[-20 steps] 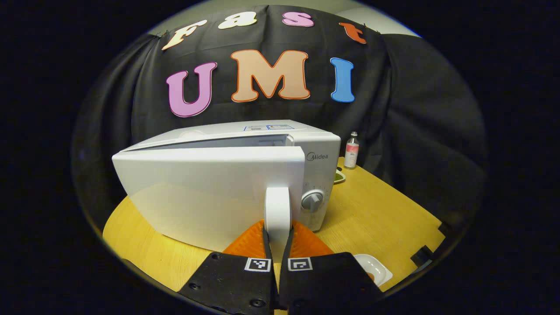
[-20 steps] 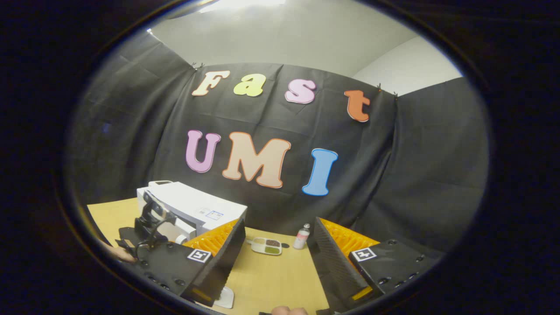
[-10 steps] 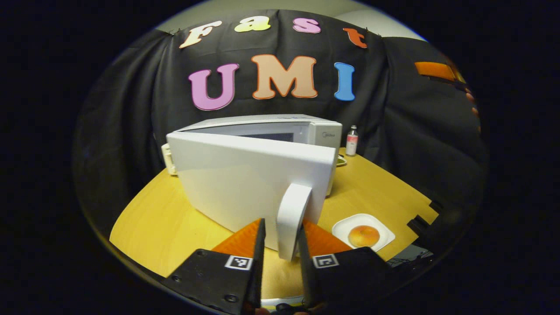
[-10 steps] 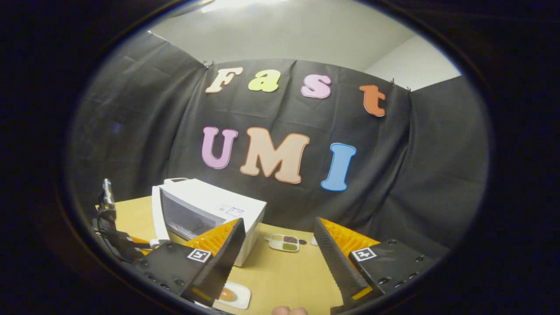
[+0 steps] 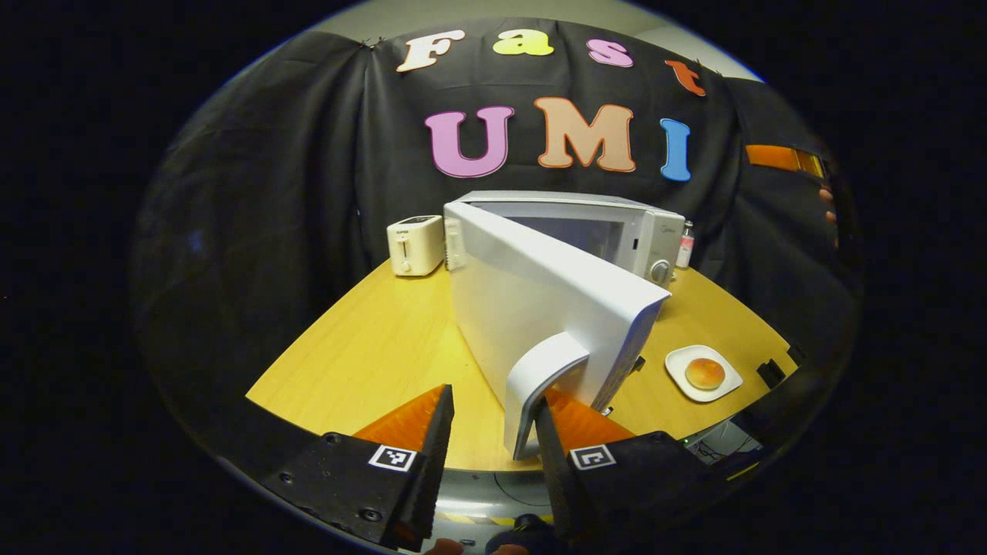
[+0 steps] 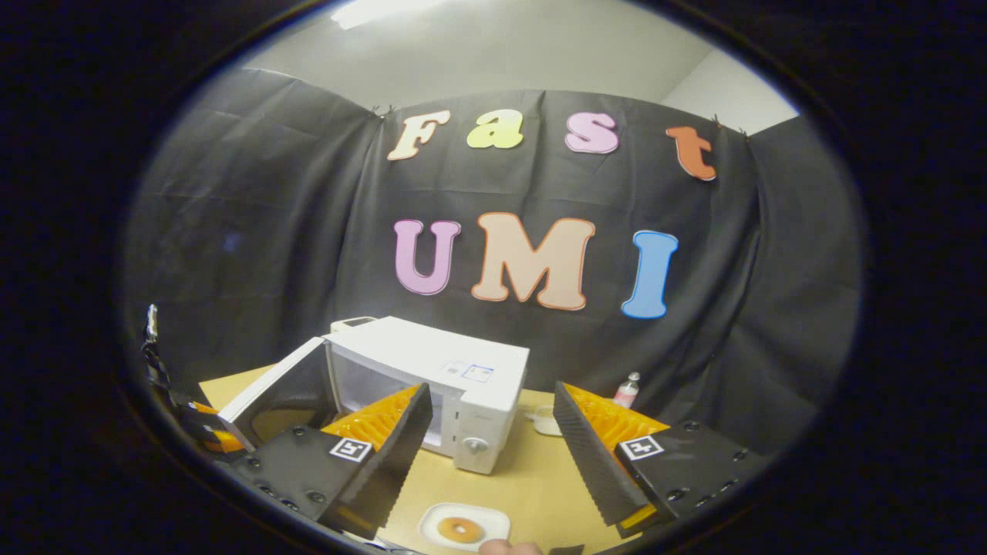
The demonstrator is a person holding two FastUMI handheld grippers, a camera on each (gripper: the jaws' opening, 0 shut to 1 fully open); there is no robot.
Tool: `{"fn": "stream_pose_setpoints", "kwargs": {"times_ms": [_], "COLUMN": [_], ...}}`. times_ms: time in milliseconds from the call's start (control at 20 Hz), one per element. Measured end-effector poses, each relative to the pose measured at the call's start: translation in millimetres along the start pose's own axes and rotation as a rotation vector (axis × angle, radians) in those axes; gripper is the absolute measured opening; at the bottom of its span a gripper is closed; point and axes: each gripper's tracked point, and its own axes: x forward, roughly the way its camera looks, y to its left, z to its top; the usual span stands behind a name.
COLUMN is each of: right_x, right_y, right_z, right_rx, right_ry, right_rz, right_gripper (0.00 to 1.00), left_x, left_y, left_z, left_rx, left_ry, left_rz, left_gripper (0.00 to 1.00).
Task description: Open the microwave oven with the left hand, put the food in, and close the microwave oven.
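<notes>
In the left gripper view, our left tongs (image 5: 492, 432) are straddling the microwave door handle (image 5: 540, 385), parted, right finger touching; a toaster (image 5: 416, 245) is sitting behind. In the right gripper view, our right tongs (image 6: 493, 455) are hovering wide apart, empty, above the bun plate (image 6: 464, 527) on the worktop (image 6: 532, 470).

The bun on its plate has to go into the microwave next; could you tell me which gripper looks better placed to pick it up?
Right. The right gripper is open, holding nothing, with the bun just below it. The left gripper straddles the door handle.

Left claw (image 5: 490, 432) black screwed housings, square coded tags, right claw (image 6: 487, 439) ribbed fingers (image 6: 590, 455)
</notes>
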Motion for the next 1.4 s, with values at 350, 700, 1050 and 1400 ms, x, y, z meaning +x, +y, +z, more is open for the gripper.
{"fn": "stream_pose_setpoints", "kwargs": {"times_ms": [350, 700, 1050, 1400], "right_x": [23.5, 8.2, -5.9, -6.2], "right_y": [13.5, 29.5, 19.3, 24.8], "right_z": [-107.7, -283.1, -345.2, -369.4], "right_rx": [0.124, 0.069, -0.146, -0.145], "right_ry": [0.172, 0.548, 0.710, 0.783], "right_rz": [-0.028, 0.109, 0.223, 0.241], "right_gripper": [0.97, 1.00, 1.00, 0.95], "left_x": [-19.5, -24.2, -35.9, -67.0], "left_y": [87.6, 119.2, 131.9, 145.4], "left_z": [-9.8, -9.6, -7.6, -0.1], "left_rx": [-0.057, -0.031, -0.048, -0.128], "left_ry": [0.018, 0.023, 0.020, 0.000], "left_rz": [0.091, 0.112, 0.151, 0.197], "left_gripper": [0.56, 0.57, 0.58, 0.57]}}
